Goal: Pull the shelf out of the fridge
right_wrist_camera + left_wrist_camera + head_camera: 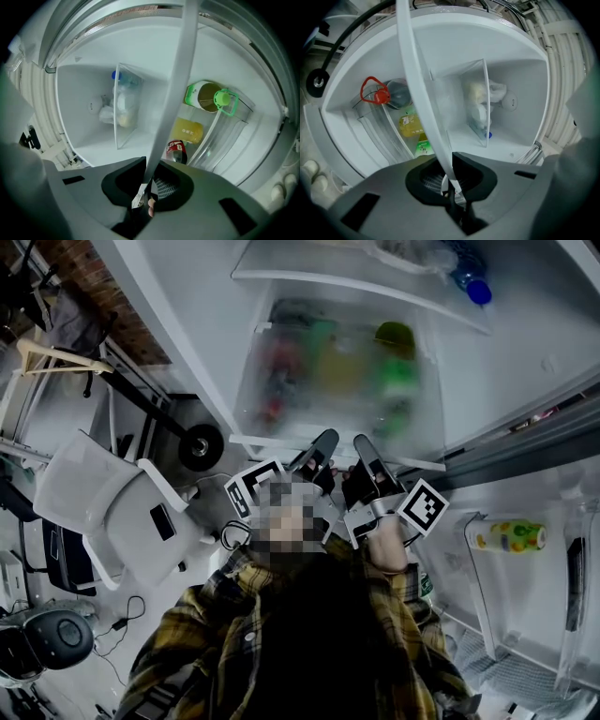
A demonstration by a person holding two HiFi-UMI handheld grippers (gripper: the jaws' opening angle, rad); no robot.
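The fridge shelf (337,381) is a frosted glass pane with a white front rim (272,441), and bottles show dimly under it. Both grippers hold that rim side by side, close in front of the person. My left gripper (324,441) is shut on the rim, which runs as a white strip (417,84) down into its jaws (451,185). My right gripper (362,444) is shut on the same rim (176,84), pinched between its jaws (146,187). Both grippers point level into the fridge.
An upper shelf carries a blue-capped bottle (478,292). Under the held shelf lie a green-capped bottle (206,96), a yellow one (187,131) and a cola bottle (176,151). The open door's bin (487,606) holds a yellow bottle (511,536). A white chair (112,507) stands left.
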